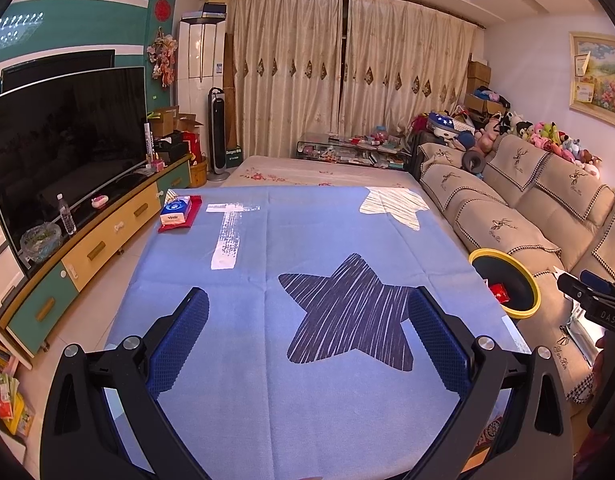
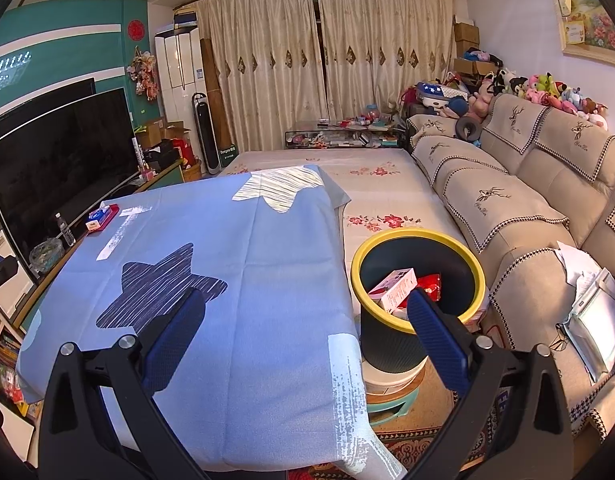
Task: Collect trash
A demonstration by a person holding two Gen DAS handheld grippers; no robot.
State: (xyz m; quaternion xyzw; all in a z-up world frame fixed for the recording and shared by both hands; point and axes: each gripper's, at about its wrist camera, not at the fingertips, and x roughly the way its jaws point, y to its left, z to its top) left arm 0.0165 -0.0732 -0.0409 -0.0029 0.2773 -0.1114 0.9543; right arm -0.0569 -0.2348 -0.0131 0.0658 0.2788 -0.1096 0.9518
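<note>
A dark bin with a yellow rim [image 2: 421, 236] stands to the right of the blue-clothed table [image 2: 227, 280]. Inside it lie a white and pink carton [image 2: 393, 290] and a red wrapper [image 2: 427, 282]. In the left wrist view the bin [image 1: 507, 280] shows at the table's right edge with the red wrapper [image 1: 500, 293] inside. My left gripper [image 1: 307, 308] hangs open over the dark star print, empty. My right gripper [image 2: 307, 306] is open too, empty, its right finger over the bin's near rim. A tissue pack [image 1: 175, 209] on a red pad sits at the table's far left corner.
A beige sofa [image 2: 527, 216] runs along the right, papers [image 2: 587, 312] on its near seat. A TV [image 1: 63, 148] on a low cabinet lines the left wall, with a water bottle [image 1: 66, 214]. A flowered bed cover [image 2: 371, 192] lies beyond the table.
</note>
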